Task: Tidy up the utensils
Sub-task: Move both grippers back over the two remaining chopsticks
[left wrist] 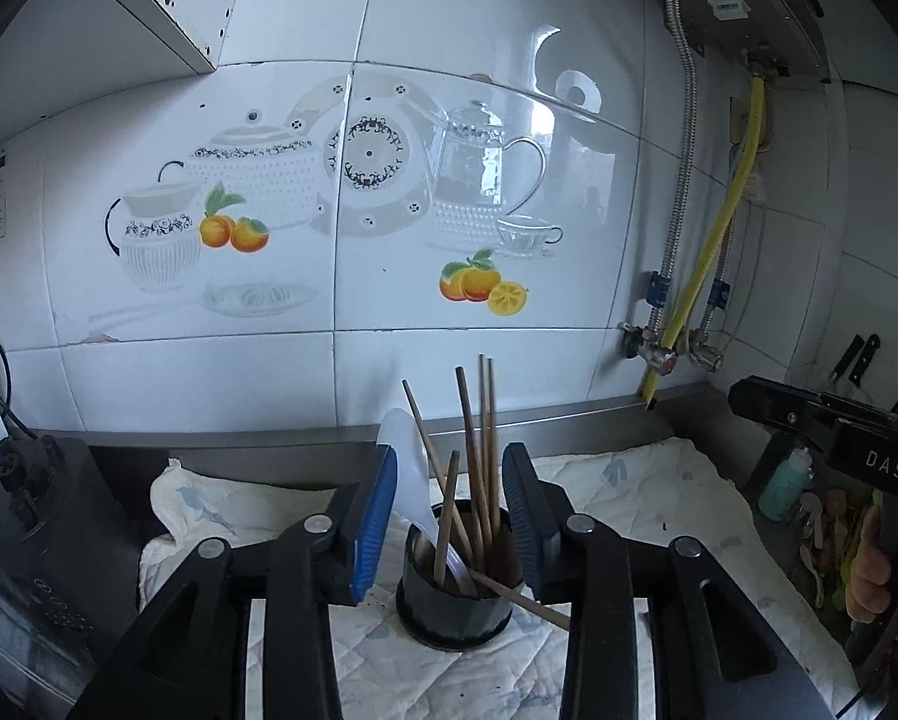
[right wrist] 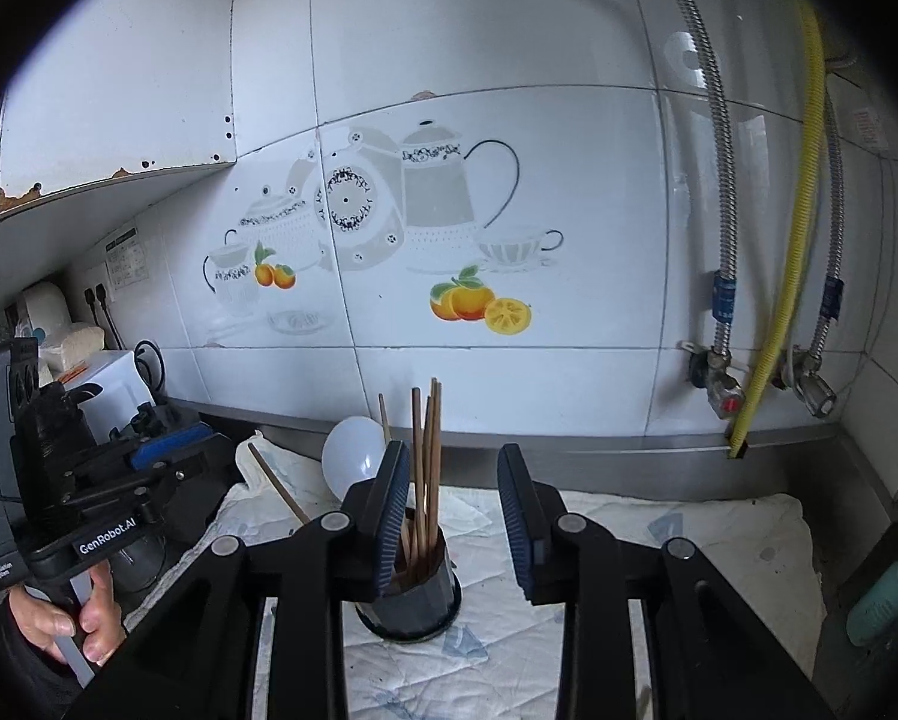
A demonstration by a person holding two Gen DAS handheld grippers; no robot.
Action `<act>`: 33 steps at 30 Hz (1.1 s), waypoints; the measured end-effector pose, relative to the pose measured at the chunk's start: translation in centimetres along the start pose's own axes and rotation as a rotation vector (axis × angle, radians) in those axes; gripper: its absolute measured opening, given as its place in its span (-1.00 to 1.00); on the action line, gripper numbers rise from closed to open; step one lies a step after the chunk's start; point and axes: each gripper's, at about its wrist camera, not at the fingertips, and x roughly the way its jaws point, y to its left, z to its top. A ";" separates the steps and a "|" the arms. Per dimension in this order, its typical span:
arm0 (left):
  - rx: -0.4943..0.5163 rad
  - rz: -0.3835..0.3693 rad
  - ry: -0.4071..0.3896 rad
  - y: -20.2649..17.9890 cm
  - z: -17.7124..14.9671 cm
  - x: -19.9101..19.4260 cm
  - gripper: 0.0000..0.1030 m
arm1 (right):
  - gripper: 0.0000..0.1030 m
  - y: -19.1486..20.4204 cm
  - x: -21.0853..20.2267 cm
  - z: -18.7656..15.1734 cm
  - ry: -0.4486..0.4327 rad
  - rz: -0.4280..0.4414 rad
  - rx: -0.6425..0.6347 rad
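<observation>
1. Both jaws stand apart, empty: left gripper, right gripper.
2. Chopsticks and spoon stand in the holder.
3. One stick apparently leans over the rim; pinch it and stand it upright.

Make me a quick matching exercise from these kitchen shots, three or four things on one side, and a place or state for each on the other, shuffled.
Things:
1. chopsticks
2. white spoon
3. yellow hose
4. teal bottle

Places or states:
A. runs down the tiled wall
B. far right, beside the cloth
C. wooden, standing in the dark holder
D. pale scoop in the same holder

Pairs: 1-C, 2-D, 3-A, 4-B
</observation>
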 end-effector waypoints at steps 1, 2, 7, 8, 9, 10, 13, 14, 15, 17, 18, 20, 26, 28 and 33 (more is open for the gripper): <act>0.005 -0.001 -0.001 -0.3 -0.3 -0.6 -0.21 | -0.35 -0.3 -0.6 -0.5 0.006 0.000 0.009; 0.010 -0.009 -0.002 -0.7 -0.8 -1.2 -0.21 | -0.35 -0.5 -1.1 -1.1 0.014 -0.006 0.018; 0.017 -0.061 0.025 -2.8 -3.9 -3.9 -0.21 | -0.35 -1.4 -3.8 -4.7 0.058 -0.046 0.033; 0.019 -0.068 0.032 -3.3 -4.6 -4.2 -0.21 | -0.35 -1.5 -4.3 -5.5 0.067 -0.057 0.035; 0.018 -0.077 0.040 -3.8 -5.5 -4.5 -0.21 | -0.35 -1.7 -4.9 -6.4 0.074 -0.069 0.038; 0.017 -0.090 0.051 -4.3 -6.2 -4.8 -0.21 | -0.35 -1.9 -5.4 -7.3 0.082 -0.078 0.039; 0.011 -0.127 0.086 -5.9 -8.8 -5.3 -0.21 | -0.35 -2.3 -6.8 -10.3 0.112 -0.121 0.041; 0.012 -0.138 0.101 -6.4 -9.8 -5.4 -0.21 | -0.35 -2.5 -7.2 -11.4 0.127 -0.137 0.040; 0.013 -0.146 0.112 -6.9 -10.6 -5.4 -0.21 | -0.35 -2.6 -7.5 -12.5 0.142 -0.153 0.038; 0.015 -0.164 0.147 -8.1 -12.6 -5.4 -0.21 | -0.35 -2.9 -8.0 -14.8 0.170 -0.184 0.034; 0.015 -0.177 0.166 -8.7 -13.7 -5.3 -0.21 | -0.35 -3.0 -8.3 -15.9 0.187 -0.198 0.032; 0.007 -0.203 0.200 -9.6 -15.6 -5.0 -0.21 | -0.35 -3.3 -8.6 -18.2 0.225 -0.217 0.042; 0.021 -0.266 0.298 -12.8 -20.4 -3.9 -0.21 | -0.35 -4.3 -9.3 -23.4 0.301 -0.230 0.095; 0.039 -0.282 0.321 -13.9 -21.9 -3.7 -0.21 | -0.35 -4.2 -9.3 -24.4 0.317 -0.230 0.102; 0.061 -0.325 0.385 -16.5 -25.0 -3.1 -0.21 | -0.35 -4.5 -9.0 -26.5 0.347 -0.212 0.139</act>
